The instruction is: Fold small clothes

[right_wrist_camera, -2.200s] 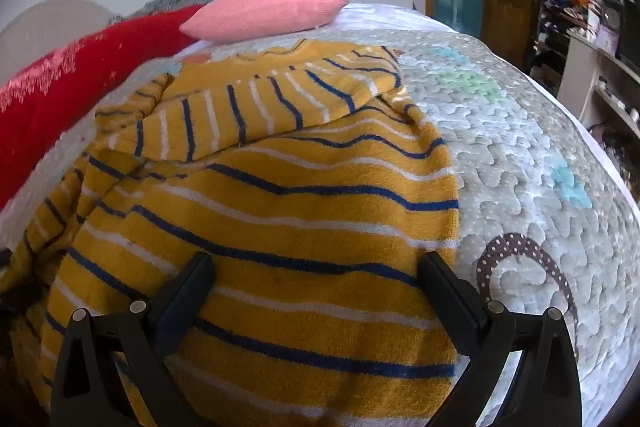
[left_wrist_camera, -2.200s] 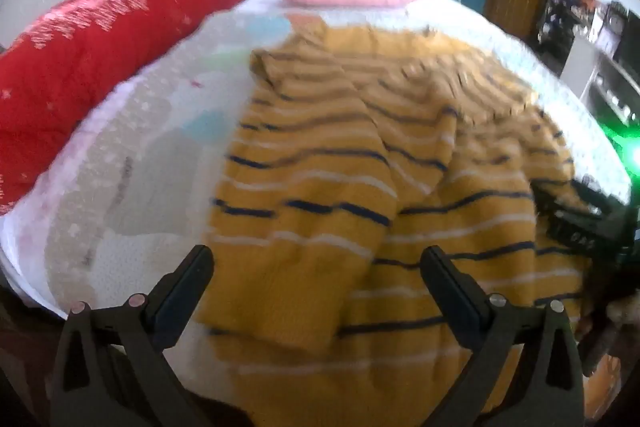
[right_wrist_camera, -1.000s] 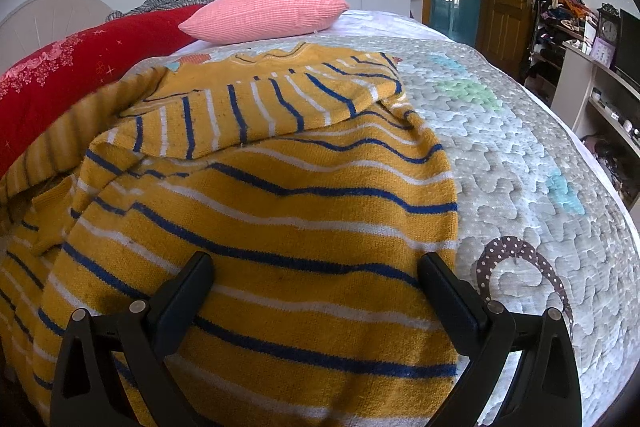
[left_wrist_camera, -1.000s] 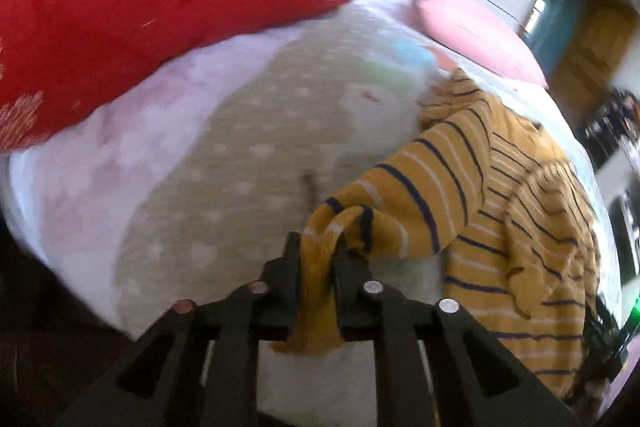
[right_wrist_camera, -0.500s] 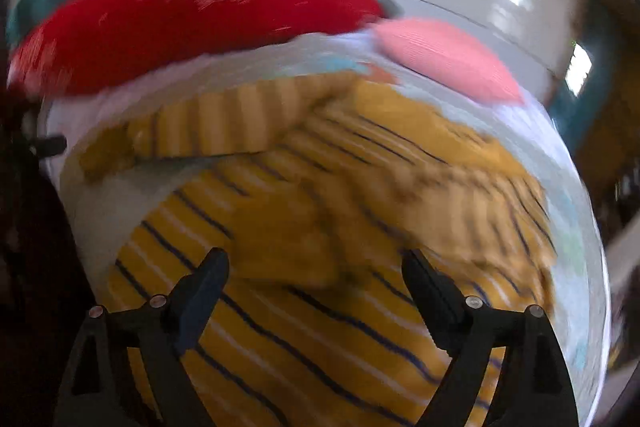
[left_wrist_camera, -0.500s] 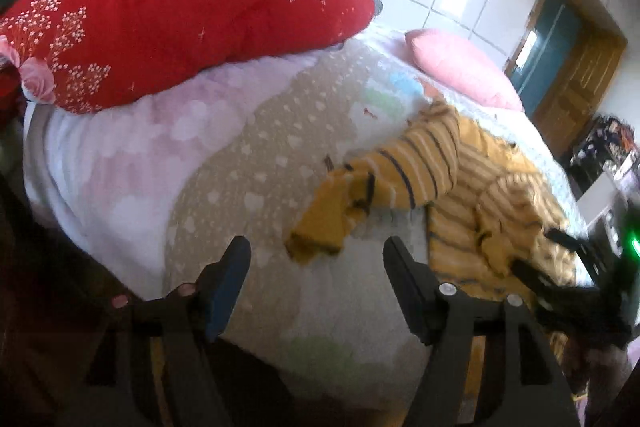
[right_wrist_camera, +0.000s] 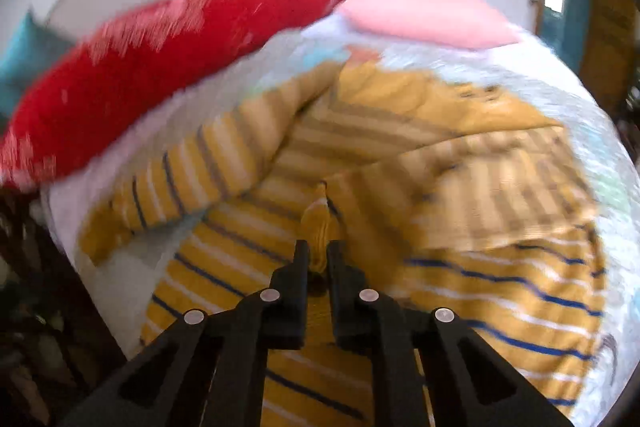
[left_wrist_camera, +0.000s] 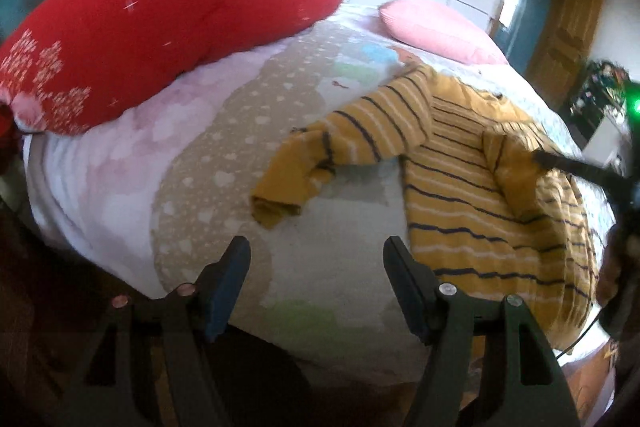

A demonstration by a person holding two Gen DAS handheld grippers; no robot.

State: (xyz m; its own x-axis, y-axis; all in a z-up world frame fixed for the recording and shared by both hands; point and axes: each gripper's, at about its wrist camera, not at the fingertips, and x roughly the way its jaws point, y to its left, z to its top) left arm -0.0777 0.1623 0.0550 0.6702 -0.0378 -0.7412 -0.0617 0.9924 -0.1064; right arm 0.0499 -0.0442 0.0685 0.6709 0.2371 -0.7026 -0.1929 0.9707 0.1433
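Since a second ago the left gripper [left_wrist_camera: 316, 267] has let go of the sleeve [left_wrist_camera: 320, 163] and backed off, its jaws now wide and empty at lower centre of its view. At upper left a plump red cushion [left_wrist_camera: 160, 27] lies on the quilted bedspread [left_wrist_camera: 192, 163]; the sleeve lies stretched leftward, probably laid out ready for folding. Right of centre the mustard striped knit sweater [left_wrist_camera: 480, 187] rests soft and rumpled on the bed. Meanwhile the right gripper [right_wrist_camera: 318, 259] has closed narrowly, pinching a fold of that sweater, likely its other sleeve, though blur hides detail.
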